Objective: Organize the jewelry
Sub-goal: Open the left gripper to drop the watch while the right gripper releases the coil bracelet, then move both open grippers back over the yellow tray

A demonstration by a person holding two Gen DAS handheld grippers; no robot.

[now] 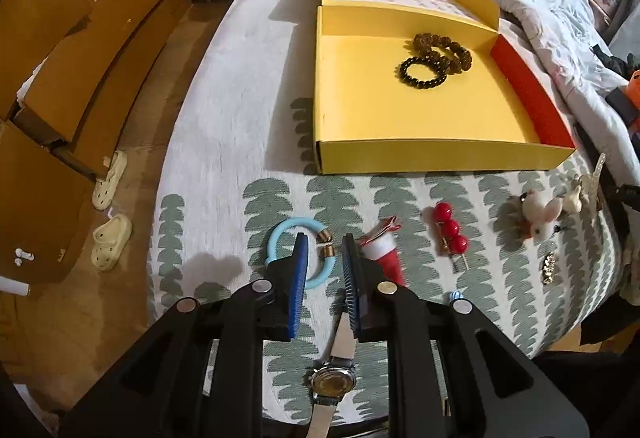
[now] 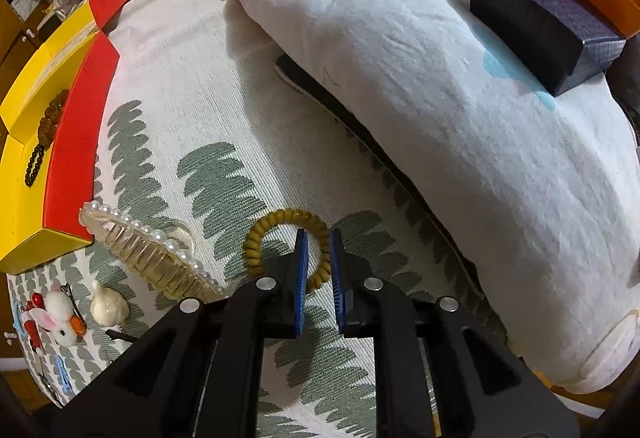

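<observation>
Two bead bracelets (image 1: 436, 58) lie in our yellow box (image 1: 400, 154); the rest waits. Left claw (image 1: 324, 238) open astride the blue bangle (image 1: 298, 254), right claw (image 2: 318, 234) open astride the amber bracelet (image 2: 280, 222), box at ten o'clock.

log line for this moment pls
left gripper open over blue bangle | right gripper open astride yellow bead bracelet | box: two bracelets

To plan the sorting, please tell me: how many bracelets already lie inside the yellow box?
2: a black bead bracelet and a brown bead bracelet, touching each other on the yellow box floor.
</observation>
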